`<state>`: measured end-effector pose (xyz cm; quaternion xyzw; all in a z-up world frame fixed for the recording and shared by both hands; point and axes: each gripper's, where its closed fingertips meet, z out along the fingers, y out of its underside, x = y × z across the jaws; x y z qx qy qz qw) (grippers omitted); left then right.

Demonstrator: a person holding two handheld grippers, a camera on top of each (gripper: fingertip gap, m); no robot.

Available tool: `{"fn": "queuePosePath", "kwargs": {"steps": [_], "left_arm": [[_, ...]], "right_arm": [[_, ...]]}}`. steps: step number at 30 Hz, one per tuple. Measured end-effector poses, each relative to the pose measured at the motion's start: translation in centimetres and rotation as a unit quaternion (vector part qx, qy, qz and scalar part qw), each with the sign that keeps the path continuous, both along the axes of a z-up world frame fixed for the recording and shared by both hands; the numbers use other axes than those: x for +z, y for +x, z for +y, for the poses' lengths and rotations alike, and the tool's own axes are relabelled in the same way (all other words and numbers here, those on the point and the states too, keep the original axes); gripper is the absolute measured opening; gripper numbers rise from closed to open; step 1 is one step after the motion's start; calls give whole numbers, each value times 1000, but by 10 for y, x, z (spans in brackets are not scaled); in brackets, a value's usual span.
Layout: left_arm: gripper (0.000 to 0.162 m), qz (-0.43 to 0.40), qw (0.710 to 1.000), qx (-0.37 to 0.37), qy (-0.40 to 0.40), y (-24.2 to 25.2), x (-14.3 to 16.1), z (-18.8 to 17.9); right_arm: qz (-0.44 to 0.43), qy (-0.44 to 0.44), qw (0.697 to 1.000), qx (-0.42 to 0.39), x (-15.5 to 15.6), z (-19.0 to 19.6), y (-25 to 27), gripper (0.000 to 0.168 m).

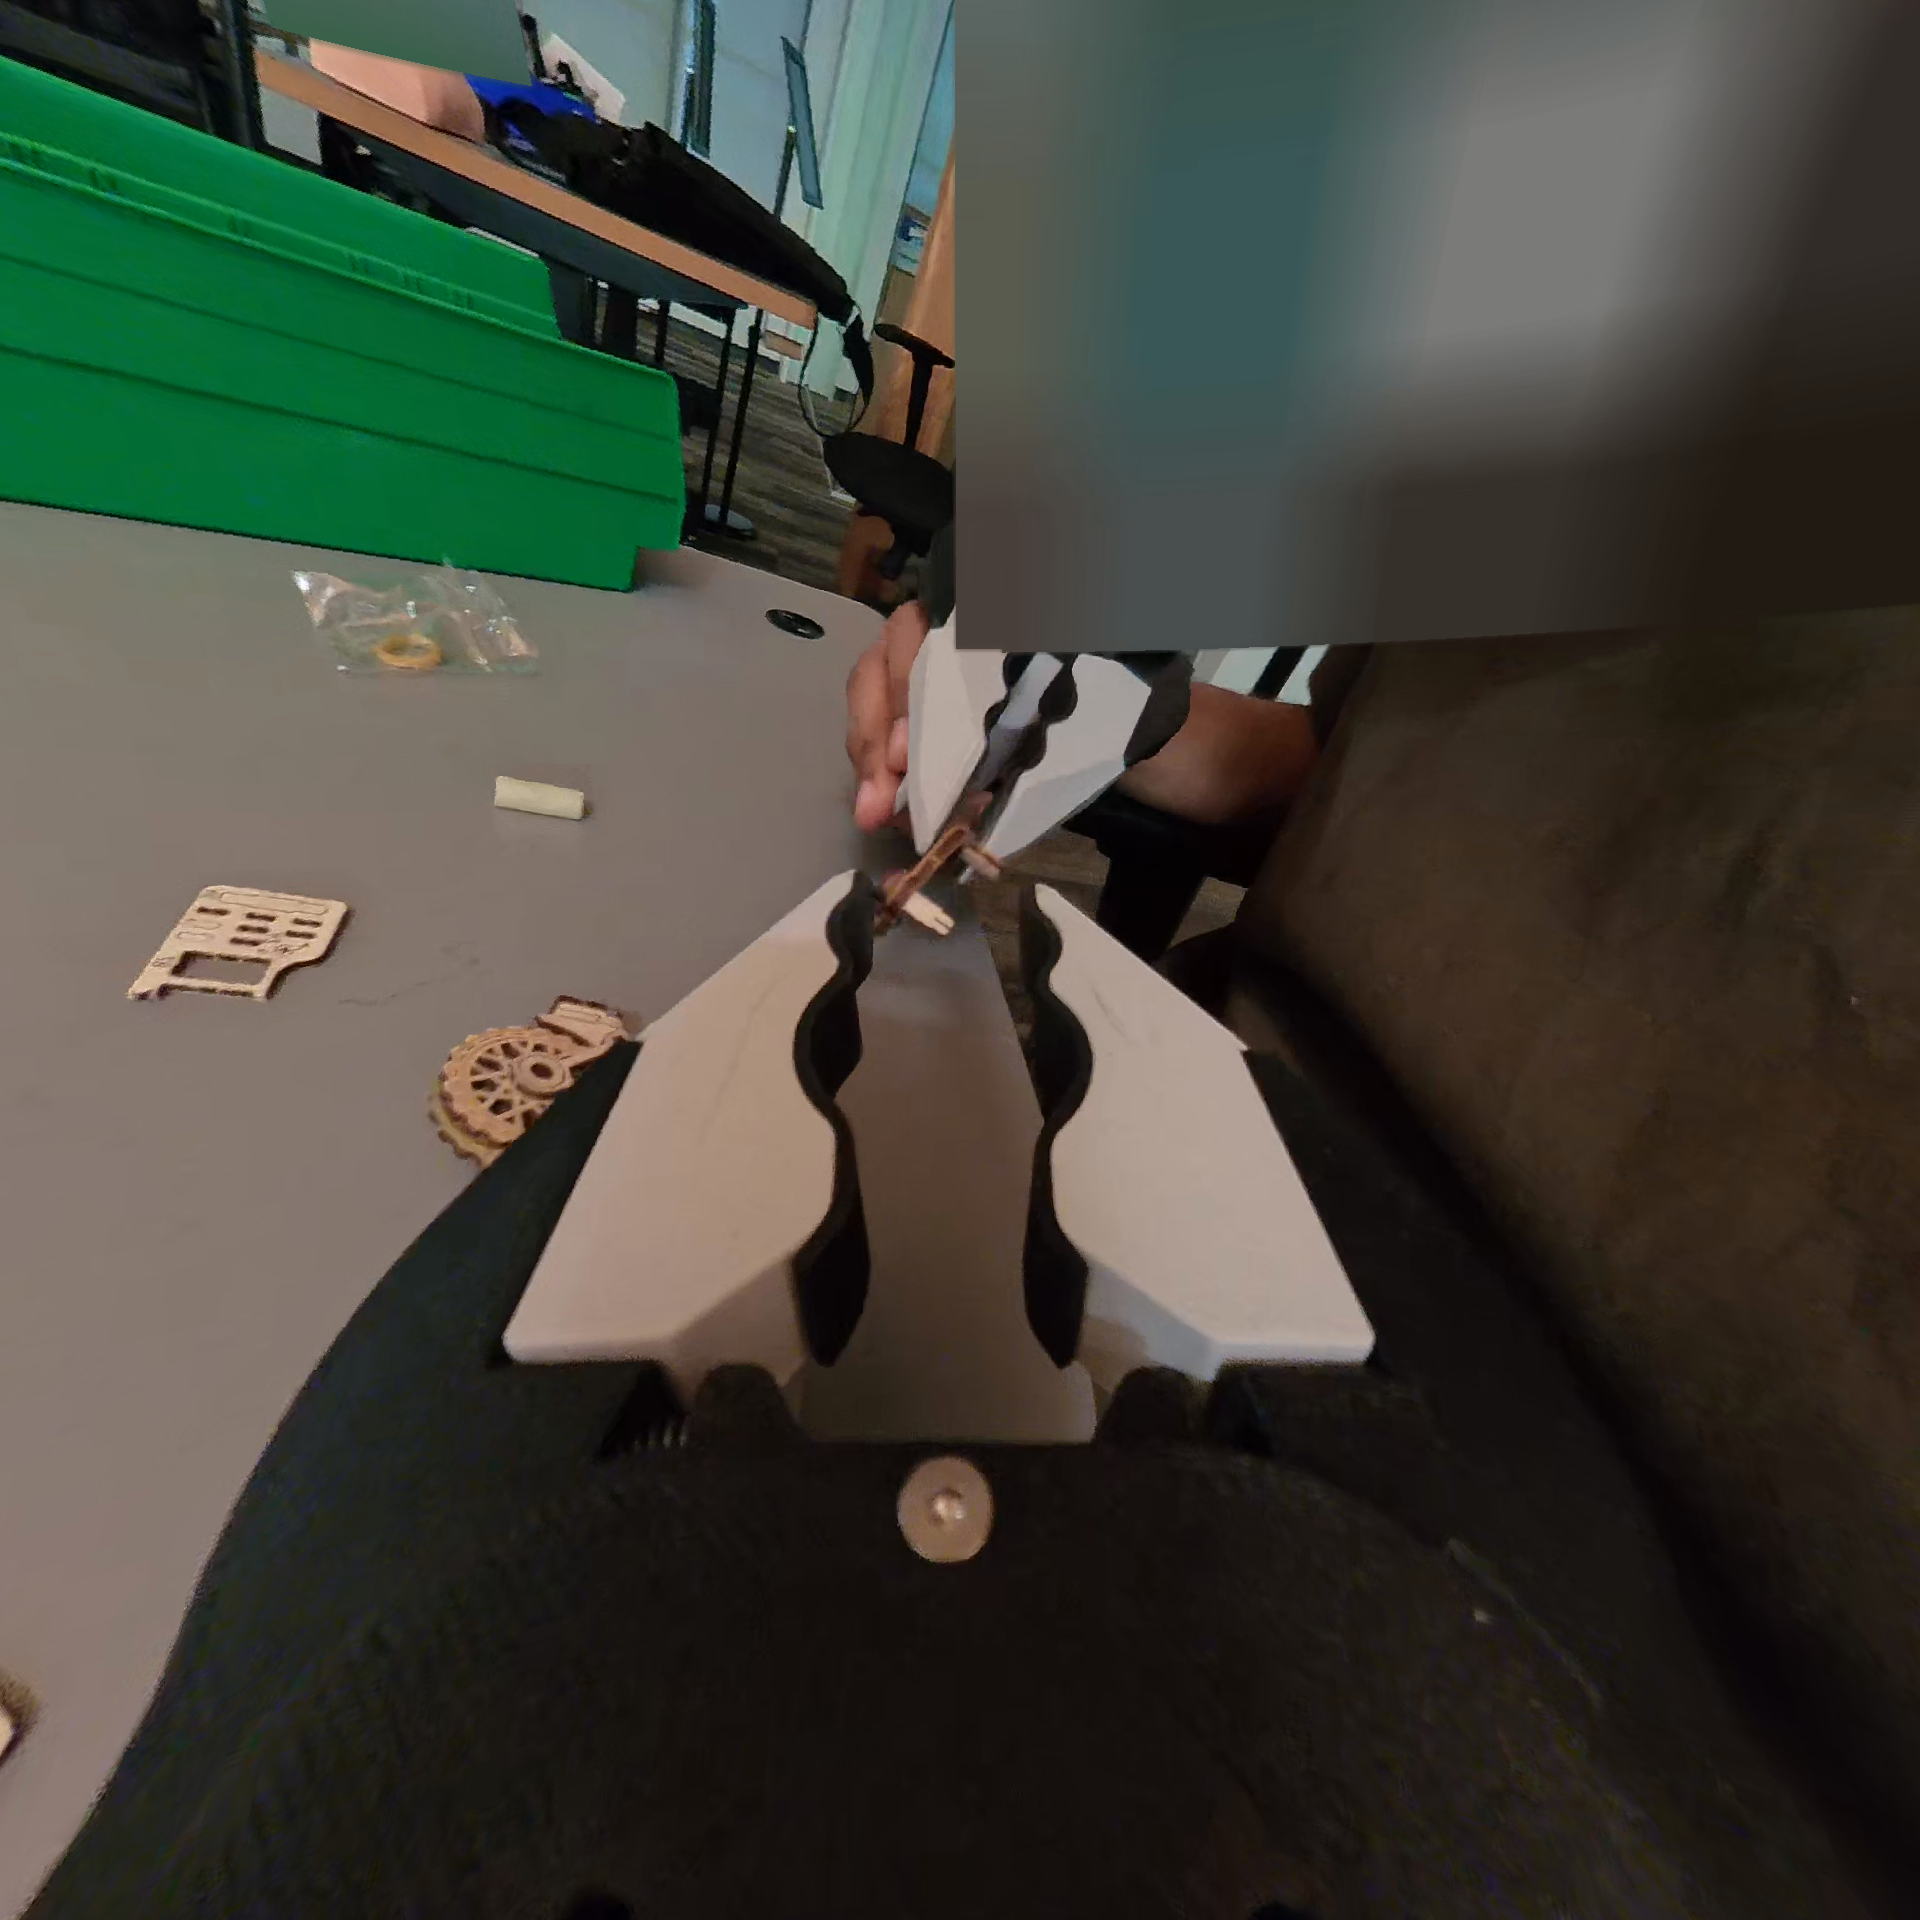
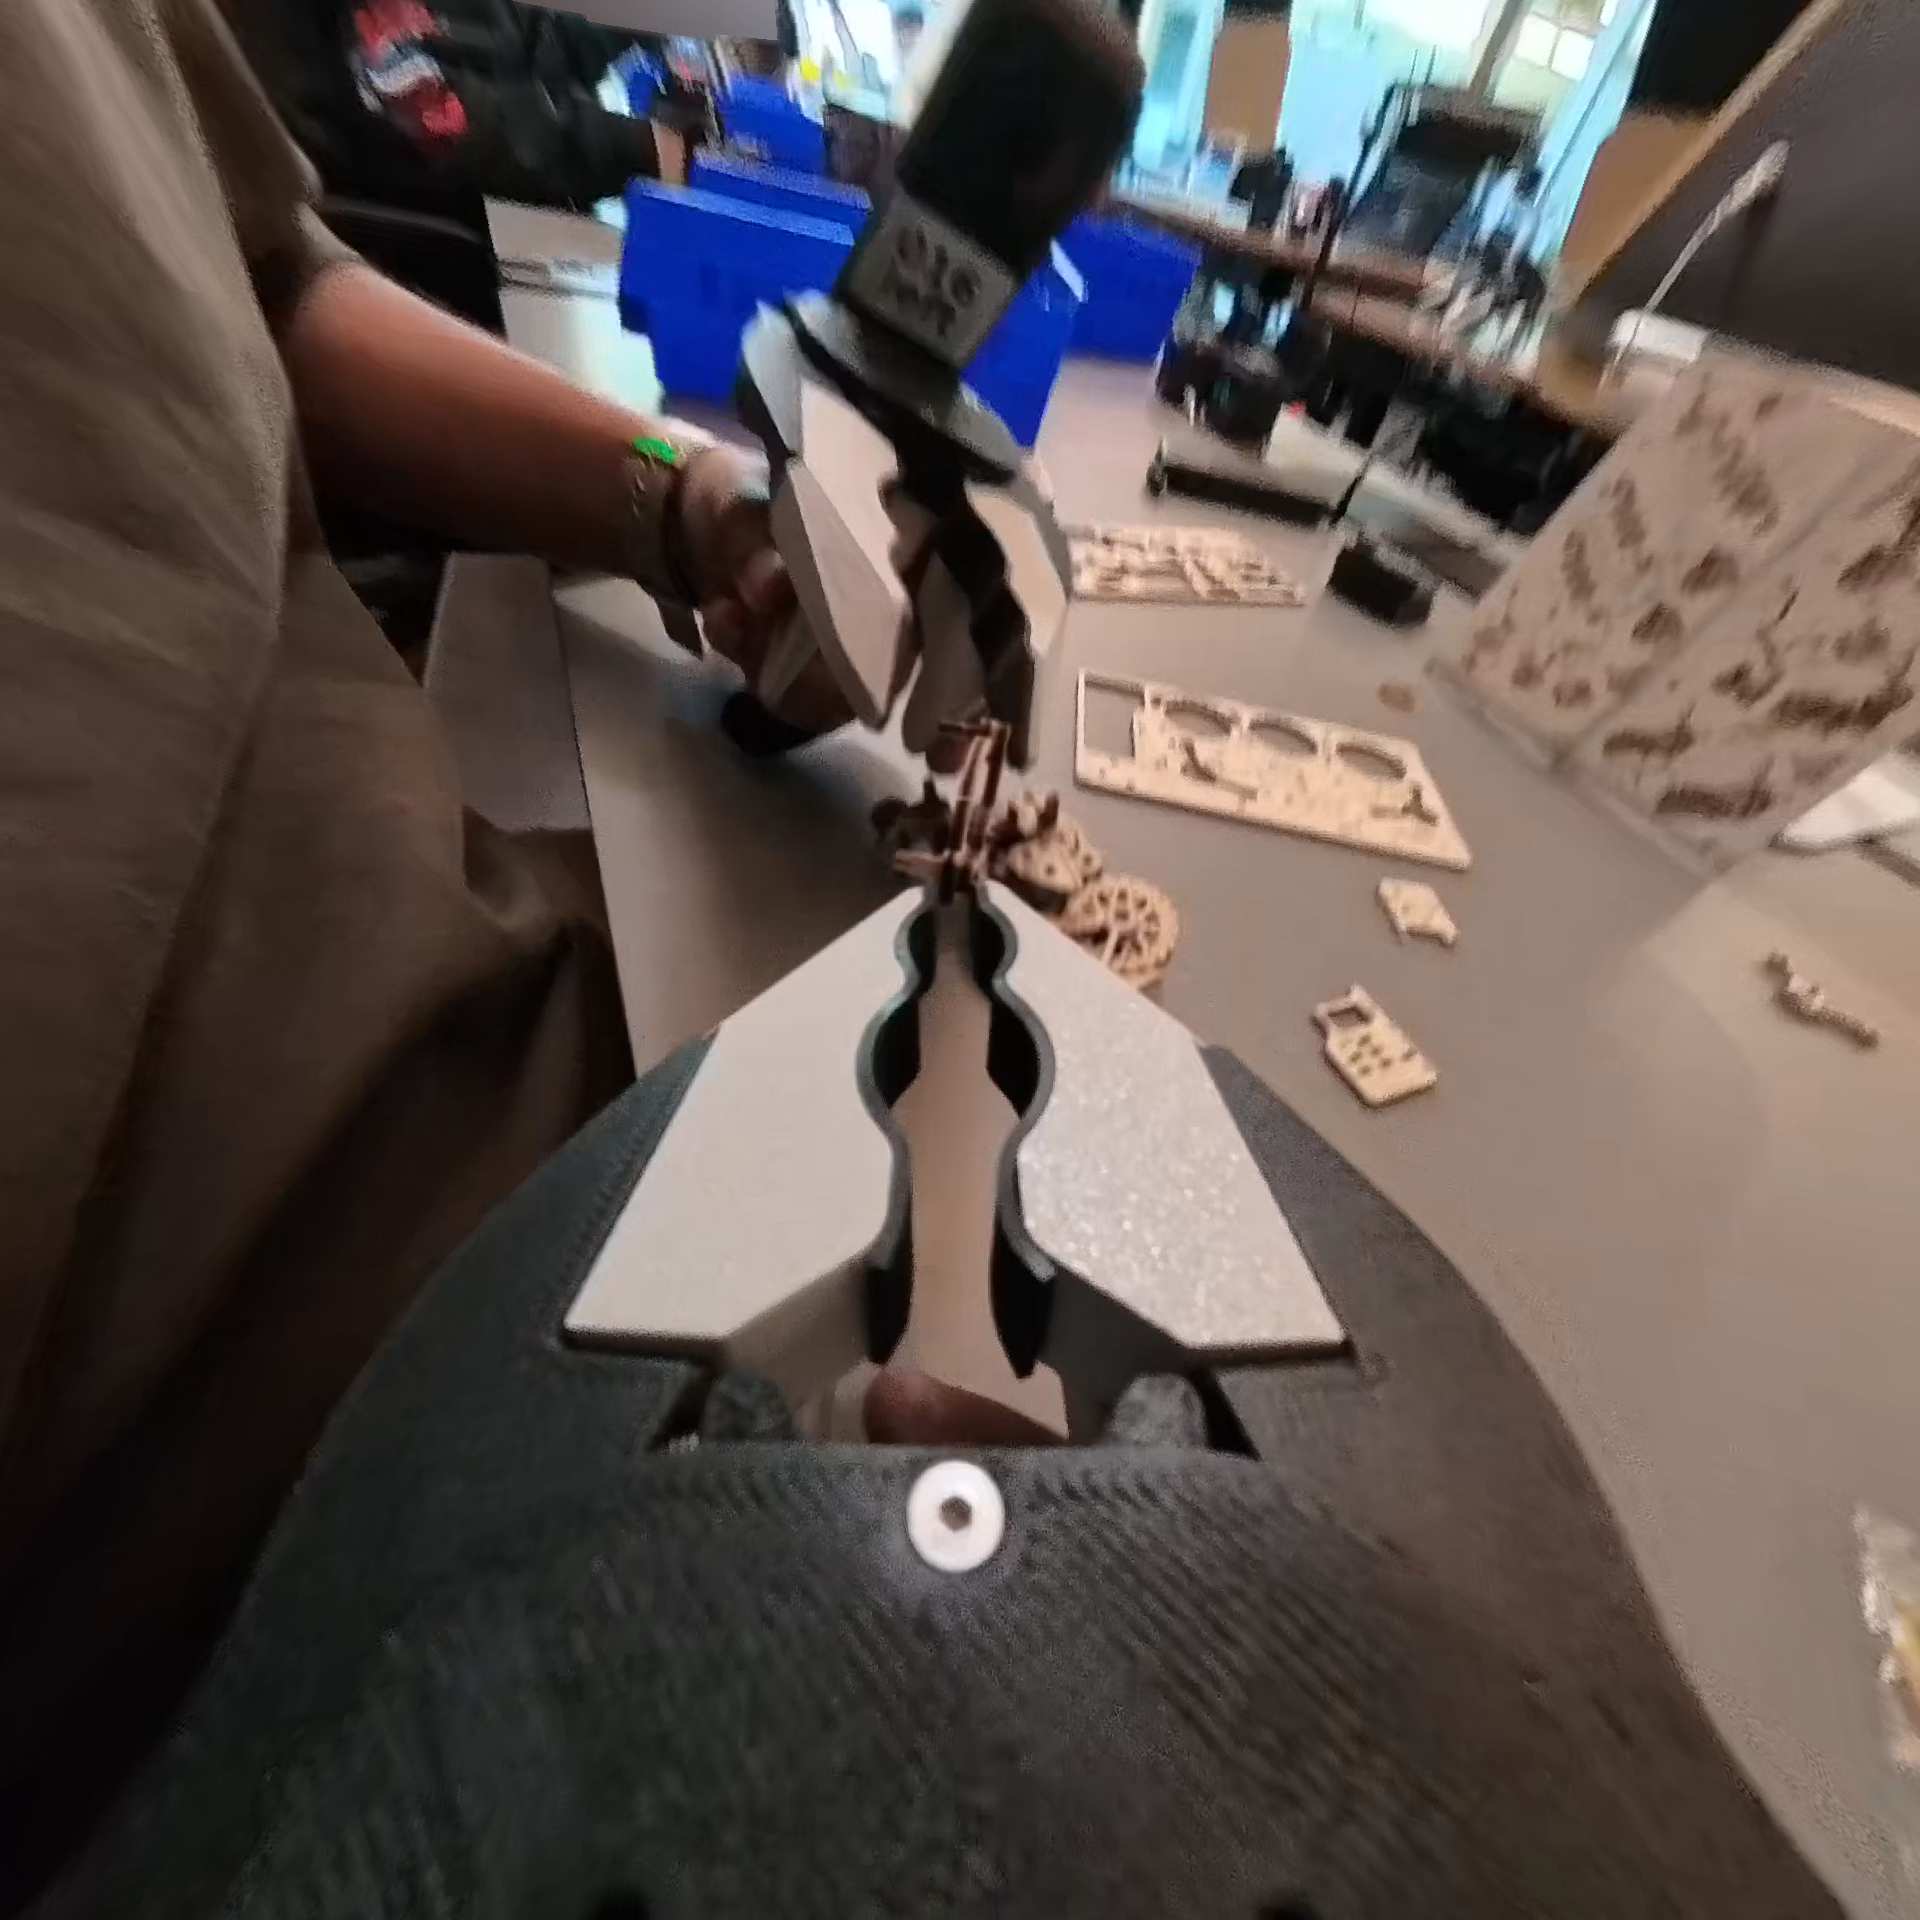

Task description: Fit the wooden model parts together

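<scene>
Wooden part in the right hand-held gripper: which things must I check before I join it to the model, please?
1. Right hand-held gripper shut on the wooden part: ok.
2. Left hand-held gripper gripping the part: not ok, its jaws stand apart.
3. Part's tab lined up with a slot: cannot tell, too small and blurred.
4. Gear wheel lying on the table, beside the left hand-held gripper and not between its jaws: ok.
5. Flat wooden piece away from both: ok.
</scene>
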<state>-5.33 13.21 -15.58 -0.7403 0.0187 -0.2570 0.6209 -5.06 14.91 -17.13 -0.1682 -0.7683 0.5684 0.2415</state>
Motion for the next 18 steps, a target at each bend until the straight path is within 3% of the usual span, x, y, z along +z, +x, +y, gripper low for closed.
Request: {"fn": "queuePosePath", "kwargs": {"steps": [5, 9, 15, 18], "left_arm": [[30, -6, 999, 38, -39, -13, -12, 5], [31, -25, 996, 47, -65, -18, -19, 8], [31, -21, 996, 42, -80, -14, -23, 9], [31, -26, 995, 42, -81, -15, -23, 9]], "right_arm": [[-166, -12, 986, -22, -25, 13, -6, 5], [-329, -90, 940, -27, -39, 19, -9, 5], [-457, -120, 881, -16, -53, 13, -4, 5], [-478, -147, 865, -23, -52, 16, -8, 5]]}}
